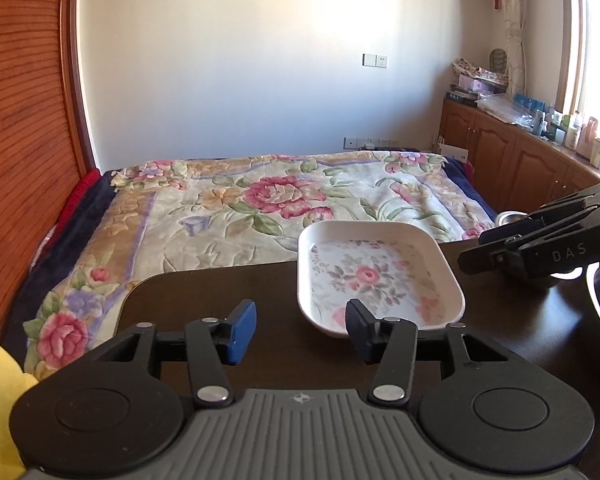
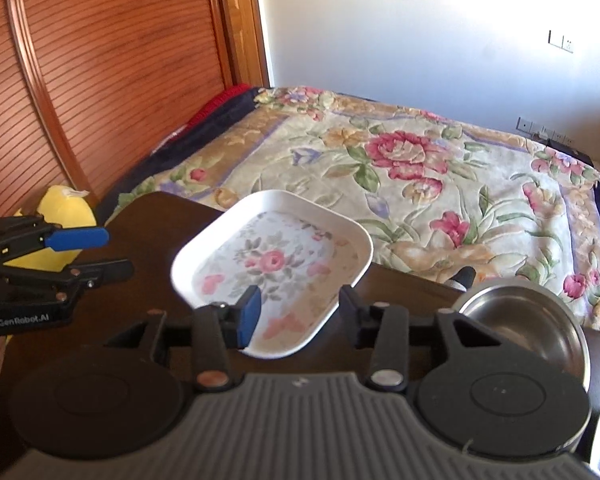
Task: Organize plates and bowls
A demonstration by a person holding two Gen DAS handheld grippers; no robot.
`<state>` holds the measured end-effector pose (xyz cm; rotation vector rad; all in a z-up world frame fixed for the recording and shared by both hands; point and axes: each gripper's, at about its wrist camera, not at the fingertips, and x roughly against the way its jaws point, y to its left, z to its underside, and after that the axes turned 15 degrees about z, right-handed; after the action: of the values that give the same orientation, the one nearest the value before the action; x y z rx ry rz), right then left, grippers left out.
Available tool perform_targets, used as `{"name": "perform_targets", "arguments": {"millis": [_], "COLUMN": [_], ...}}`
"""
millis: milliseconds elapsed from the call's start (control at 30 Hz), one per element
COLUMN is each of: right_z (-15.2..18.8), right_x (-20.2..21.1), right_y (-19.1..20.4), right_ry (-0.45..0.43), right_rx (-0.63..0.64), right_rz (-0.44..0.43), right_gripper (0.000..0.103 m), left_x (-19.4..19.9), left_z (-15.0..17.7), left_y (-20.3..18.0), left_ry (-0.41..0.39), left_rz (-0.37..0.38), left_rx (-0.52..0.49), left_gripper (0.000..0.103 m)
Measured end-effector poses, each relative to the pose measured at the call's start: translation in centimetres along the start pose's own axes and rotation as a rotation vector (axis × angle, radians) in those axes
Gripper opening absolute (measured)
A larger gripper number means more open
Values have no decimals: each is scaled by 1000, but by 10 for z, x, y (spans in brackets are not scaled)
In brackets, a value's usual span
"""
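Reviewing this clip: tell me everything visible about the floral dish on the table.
The floral dish is a shallow, rounded-rectangle tray, glossy white with raised walls, looking like melamine or ceramic. Its flat bottom carries a faded print with a pink rose at centre. It sits upright and empty on the dark table, near the edge by the bed. The right gripper is open before its near rim; neither gripper visibly grips it.

White floral rectangular plate (image 2: 276,268) upright, steel bowl (image 2: 532,320) just beside

Floral bedspread (image 1: 268,200), wooden cabinets (image 1: 512,156), yellow plush (image 2: 62,208)
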<state>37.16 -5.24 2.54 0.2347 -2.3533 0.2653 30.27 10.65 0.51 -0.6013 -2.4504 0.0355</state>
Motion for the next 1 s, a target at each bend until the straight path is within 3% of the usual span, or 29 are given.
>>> {"name": "perform_targets", "arguments": {"millis": [267,467,600,1000], "right_z": [-9,-10,-9,-8], "right_x": [-28,-39,-44,-51], "right_y": [0,2,3,2], "right_ry": [56,87,102,124], "right_rx": [33,54,61,78], "right_rz": [8,14,16,28], "right_gripper": [45,45,39,30], "left_x": [-32,-51,-62,-78], "left_z": [-8,-10,-12,-12], "left_y": [14,21,23,24], "left_ry": [27,47,58,79], "left_rz": [25,35,36,40], "left_rx": [5,7,9,23], "left_gripper": [54,43,36,28]}}
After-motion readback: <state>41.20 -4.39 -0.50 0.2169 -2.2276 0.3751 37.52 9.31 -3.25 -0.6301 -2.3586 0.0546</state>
